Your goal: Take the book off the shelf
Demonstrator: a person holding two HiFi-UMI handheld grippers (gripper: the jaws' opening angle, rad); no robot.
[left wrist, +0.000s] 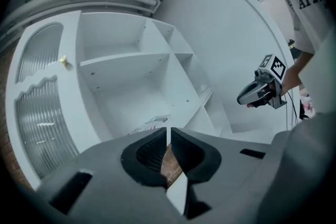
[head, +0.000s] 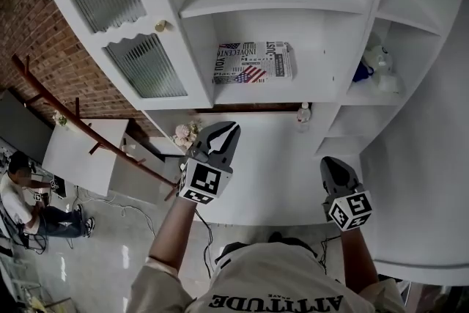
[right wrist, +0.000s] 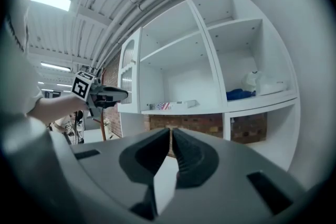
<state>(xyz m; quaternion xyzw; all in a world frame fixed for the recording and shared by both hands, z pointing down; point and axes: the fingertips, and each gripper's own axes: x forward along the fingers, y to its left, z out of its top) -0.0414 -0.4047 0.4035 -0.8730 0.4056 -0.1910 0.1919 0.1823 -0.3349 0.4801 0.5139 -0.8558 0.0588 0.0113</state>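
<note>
White shelf (head: 293, 93) holds the book (head: 253, 62) lying flat in its middle compartment. Left tongs (head: 233, 128) and right tongs (head: 331, 163) hover well apart from it above the surface (head: 278, 157), both pressed together with nothing between them.

Left tongs (head: 232, 127) reach forward at the left, jaws pressed together with nothing between them, the bare left forearm (head: 172, 231) stretched out behind. Right tongs (head: 332, 162) sit nearer the body at the right, jaws likewise closed and empty, tips pointing forward, right forearm (head: 358, 254) held close to the torso
</note>
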